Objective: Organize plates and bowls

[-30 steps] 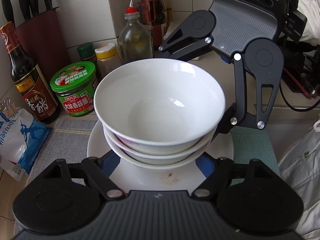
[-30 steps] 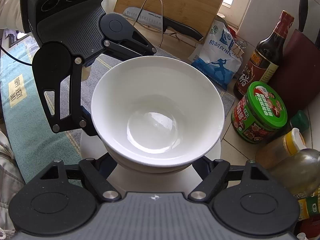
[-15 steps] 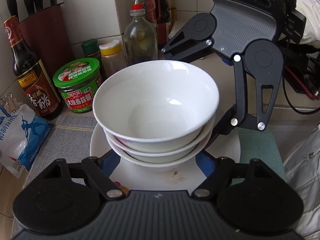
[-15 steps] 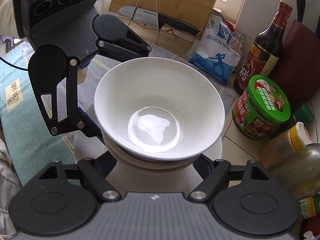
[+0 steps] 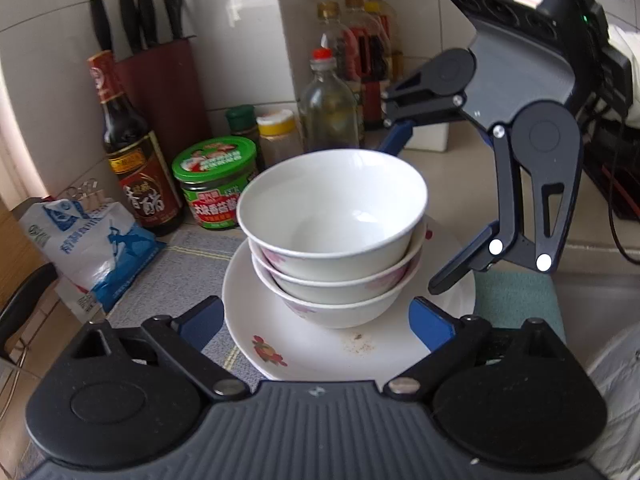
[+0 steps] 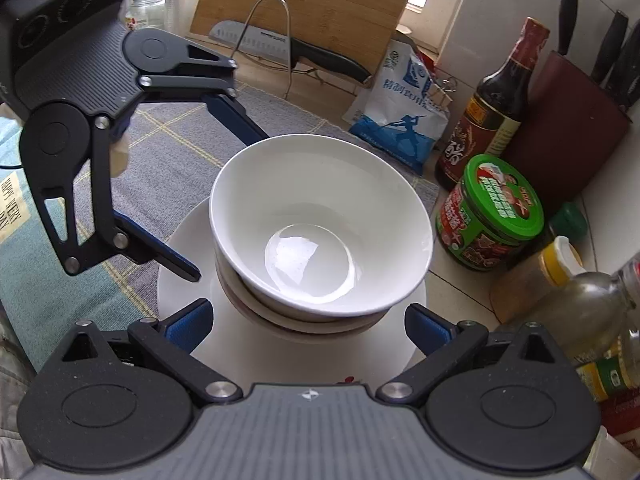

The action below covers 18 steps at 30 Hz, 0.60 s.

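Three white bowls (image 5: 332, 208) sit nested on a white flowered plate (image 5: 320, 356) that rests on a grey checked mat (image 5: 176, 268). My left gripper (image 5: 316, 320) is at the plate's near edge, its jaws opening wide. The blue pads (image 5: 200, 320) stand clear of the plate and bowls. My right gripper (image 6: 308, 322) faces it from the other side of the stack (image 6: 320, 216) and looks steeply down. Its jaws are opening too, and its pads (image 6: 428, 326) touch nothing above the plate (image 6: 248, 352). Each gripper shows in the other's view: right gripper (image 5: 414, 216), left gripper (image 6: 226, 204).
Beside the stack, along the tiled wall, stand a green-lidded jar (image 5: 214, 184), a dark sauce bottle (image 5: 136, 176), a knife block (image 5: 160, 80), an oil bottle (image 5: 328, 108) and a blue-and-white bag (image 5: 92, 248). A cutting board (image 6: 304, 12) and a knife (image 6: 288, 46) lean at the back. A teal mat (image 5: 516, 300) lies alongside.
Both grippers' jaws have spread wide apart from the plate's sides. The left gripper has drawn back and up, so the stack looks smaller and more of the plate shows.
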Available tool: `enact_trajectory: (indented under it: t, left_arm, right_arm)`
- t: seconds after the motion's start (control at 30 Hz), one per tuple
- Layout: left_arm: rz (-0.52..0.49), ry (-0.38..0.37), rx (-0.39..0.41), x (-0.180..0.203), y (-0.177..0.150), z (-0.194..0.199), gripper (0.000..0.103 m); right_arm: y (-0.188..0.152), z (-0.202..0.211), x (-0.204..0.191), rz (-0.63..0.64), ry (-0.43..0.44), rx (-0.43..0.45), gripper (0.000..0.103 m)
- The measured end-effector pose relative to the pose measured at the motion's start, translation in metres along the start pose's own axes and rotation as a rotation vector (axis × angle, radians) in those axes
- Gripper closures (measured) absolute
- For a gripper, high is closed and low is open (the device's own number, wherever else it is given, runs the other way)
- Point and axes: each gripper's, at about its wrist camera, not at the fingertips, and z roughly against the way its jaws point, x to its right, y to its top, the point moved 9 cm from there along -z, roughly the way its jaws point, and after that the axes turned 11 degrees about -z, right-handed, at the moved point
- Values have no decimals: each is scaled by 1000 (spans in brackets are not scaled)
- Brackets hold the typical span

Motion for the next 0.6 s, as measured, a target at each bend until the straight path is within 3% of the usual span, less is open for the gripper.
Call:
enact_trajectory:
  t: [0.2,0.3,0.43,0.5,0.6]
  left_arm:
    - [133,190,128,-9,9,54,1]
    - [218,304,124,-12,9,72,1]
    - [358,399,-16,-13,0,79,1]
    - [421,392,-79,-10,-5,81,1]
    - [489,361,-108,-4,-10,87,1]
  right_arm:
    - [6,27,0,-206,-150,44,0]
    - [3,42,1,-386,-217,81,0]
    - [-9,53,0,-644,-291,108,0]
    - [-16,57,-5,-717,-338,103,0]
    - [-21,67,-17,-753,-411,108,0]
